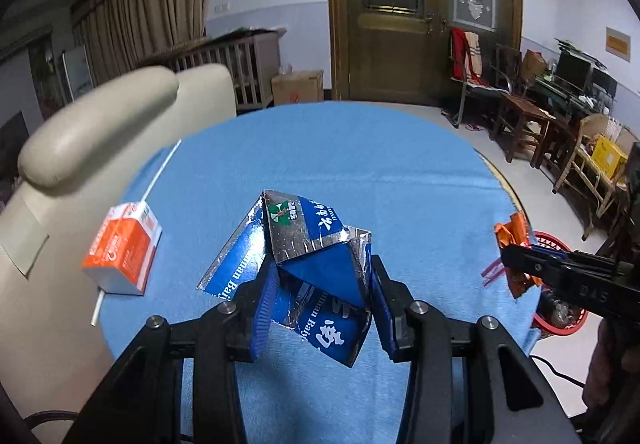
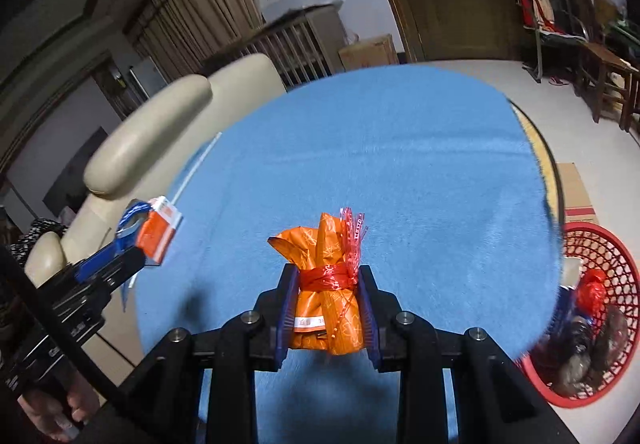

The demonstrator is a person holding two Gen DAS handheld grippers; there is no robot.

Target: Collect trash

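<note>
Between the two blue pads of the left claw (image 1: pixel 322 304) sits a squashed blue and silver drink carton (image 1: pixel 304 268), and the pads are squeezed tight on its sides. Under the claw lies the round table with a fuzzy blue cloth (image 1: pixel 360 164). Off to the left of the claw, an orange and white juice box (image 1: pixel 124 248) lies on the cloth with a thin white straw (image 1: pixel 158 174) poking out past it. Far to the right of this claw, the other black claw comes in from the side, gripping something orange, and behind it peeks a red plastic basket (image 1: pixel 554 244). Beyond the left edge of the table stands a cream chair (image 1: pixel 100 132).

Right in the middle of the right wrist view, the right claw (image 2: pixel 329 310) is closed on an orange plastic wrapper bundle tied with a red strip (image 2: pixel 326 284), held above the blue cloth (image 2: pixel 400 164). Low and to the right of this claw, beside the table, is the red basket (image 2: pixel 600 244) with dark trash inside. To the left of the claw, the left claw (image 2: pixel 132 240) shows from the side with the blue carton in it, and the orange juice box (image 2: pixel 160 232) shows just past it.
</note>
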